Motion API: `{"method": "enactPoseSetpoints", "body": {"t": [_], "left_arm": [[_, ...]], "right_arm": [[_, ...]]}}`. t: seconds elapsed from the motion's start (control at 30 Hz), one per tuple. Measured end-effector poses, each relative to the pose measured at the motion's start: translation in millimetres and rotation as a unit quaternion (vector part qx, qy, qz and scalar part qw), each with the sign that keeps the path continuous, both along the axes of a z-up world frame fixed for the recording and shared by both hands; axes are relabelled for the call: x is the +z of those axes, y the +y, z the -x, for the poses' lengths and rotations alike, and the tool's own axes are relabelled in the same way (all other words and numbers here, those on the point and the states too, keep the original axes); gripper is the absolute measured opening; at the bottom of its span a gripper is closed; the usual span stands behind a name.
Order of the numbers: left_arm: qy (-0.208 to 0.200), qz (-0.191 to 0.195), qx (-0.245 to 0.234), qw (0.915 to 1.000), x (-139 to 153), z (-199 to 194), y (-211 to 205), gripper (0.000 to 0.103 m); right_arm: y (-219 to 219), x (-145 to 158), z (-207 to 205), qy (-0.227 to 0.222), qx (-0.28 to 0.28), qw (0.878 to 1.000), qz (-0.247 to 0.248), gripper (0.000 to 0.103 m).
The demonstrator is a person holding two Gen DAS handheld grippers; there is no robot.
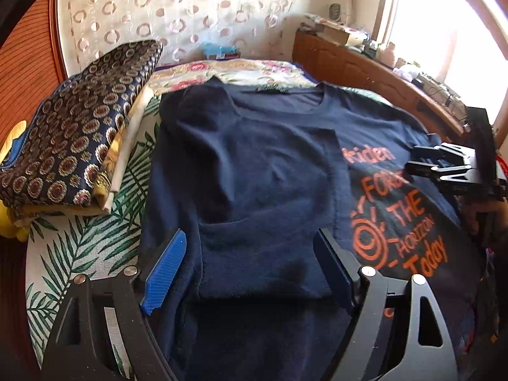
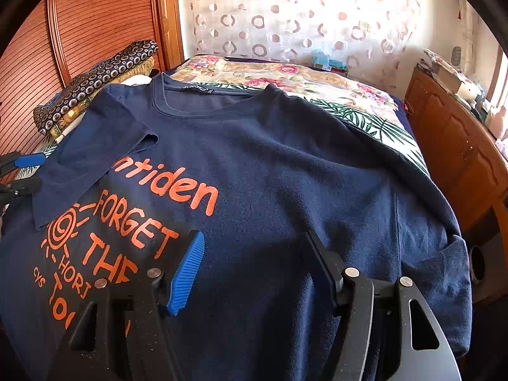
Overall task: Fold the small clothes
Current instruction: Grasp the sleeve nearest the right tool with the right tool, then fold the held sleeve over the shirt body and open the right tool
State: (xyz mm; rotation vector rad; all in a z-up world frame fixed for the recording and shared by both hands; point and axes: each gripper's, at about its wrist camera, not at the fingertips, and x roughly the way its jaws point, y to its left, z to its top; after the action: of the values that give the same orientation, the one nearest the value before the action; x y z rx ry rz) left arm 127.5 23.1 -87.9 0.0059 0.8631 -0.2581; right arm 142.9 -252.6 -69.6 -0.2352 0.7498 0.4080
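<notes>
Navy T-shirt (image 2: 285,165) across bed, sleeve edge folded inward

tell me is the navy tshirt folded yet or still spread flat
Partly folded: the navy t-shirt has one side flap turned over its orange print; the other side lies spread.

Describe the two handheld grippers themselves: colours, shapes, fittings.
Both are alike. The left gripper and the right gripper each have black metal arms with triangular cut-outs and round silver pivot screws. Each finger carries a long pad; the one facing the camera is bright blue and finely ribbed.
</notes>
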Motion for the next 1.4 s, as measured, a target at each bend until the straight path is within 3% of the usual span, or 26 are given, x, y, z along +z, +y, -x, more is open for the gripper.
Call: {"method": "enactPoseSetpoints", "body": {"t": [0.23,0.47,0.7,0.93,1.03,1.17,1.2,1.4], "left_arm": [[0.005,-0.036,0.0,0.9993,-9.3,-3.7,-9.9,0.083],[0.007,-0.045,-0.001,0.9989,-10.3,-6.4,-14.7,0.091],[0.015,-0.049,0.009,0.9986,-12.6,-10.2,-13.8,0.103],[0.016,-0.048,0.01,0.9987,-12.9,-11.2,-13.5,0.103],[0.016,-0.047,0.01,0.9987,-12.9,-10.6,-13.0,0.103],[0.017,-0.046,0.01,0.9987,-12.6,-10.9,-12.8,0.103],[0.017,-0.046,0.01,0.9987,-12.7,-10.8,-13.2,0.103],[0.016,-0.047,0.01,0.9987,-12.5,-10.6,-12.6,0.103]], "right_arm": [[-13.4,10.2,11.2,-0.015,-0.004,1.0,-0.021,0.066],[-89.7,31.6,28.0,-0.047,-0.072,0.995,-0.044,0.066],[-161.3,16.9,24.5,-0.021,-0.143,0.988,-0.046,0.066],[-174.6,7.9,17.2,0.009,-0.151,0.986,-0.068,0.063],[-173.7,6.3,12.7,0.015,-0.148,0.987,-0.065,0.055],[-171.2,7.8,13.4,0.008,-0.142,0.989,-0.049,0.017],[-170.6,10.4,15.1,0.0,-0.139,0.989,-0.048,0.011],[-160.5,37.6,28.8,-0.053,-0.117,0.989,-0.071,0.007]]}}
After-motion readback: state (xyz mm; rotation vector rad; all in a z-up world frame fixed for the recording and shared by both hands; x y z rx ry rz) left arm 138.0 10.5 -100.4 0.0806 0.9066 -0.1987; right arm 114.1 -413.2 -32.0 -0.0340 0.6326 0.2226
